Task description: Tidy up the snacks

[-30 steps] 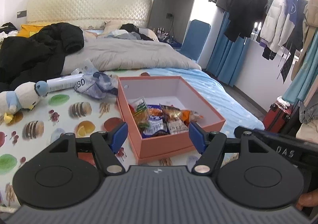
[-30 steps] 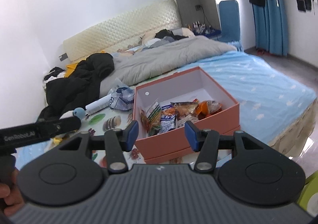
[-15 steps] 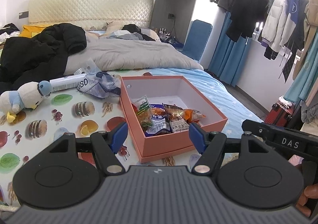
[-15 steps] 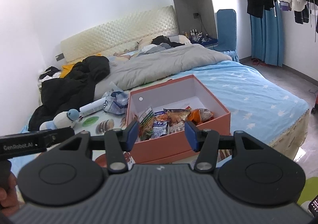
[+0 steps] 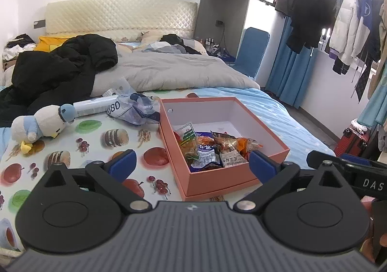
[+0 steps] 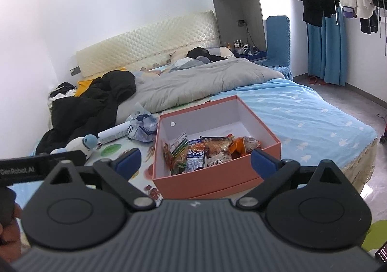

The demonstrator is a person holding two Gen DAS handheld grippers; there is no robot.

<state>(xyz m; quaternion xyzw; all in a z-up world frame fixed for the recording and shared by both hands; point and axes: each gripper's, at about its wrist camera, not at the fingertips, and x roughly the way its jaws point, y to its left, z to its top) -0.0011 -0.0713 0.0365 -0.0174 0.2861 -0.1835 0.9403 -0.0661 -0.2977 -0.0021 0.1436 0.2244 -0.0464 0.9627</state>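
Snacks (image 5: pixel 212 148) lying in the pink box (image 5: pixel 217 180) on the bed.
Both tools, left tool (image 5: pixel 192 163) and right tool (image 6: pixel 196 159), are opening before the box, grasping nothing.

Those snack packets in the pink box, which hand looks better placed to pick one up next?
Probably the left. The snack packets sit at the near-left corner of the pink box, right ahead of the left gripper, whose fingers are opening with nothing between them. The right gripper looks about equally close.

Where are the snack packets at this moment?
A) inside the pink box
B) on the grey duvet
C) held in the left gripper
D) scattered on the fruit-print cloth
A: the snack packets lie bunched at the near end inside the open pink box, and no gripper touches them.
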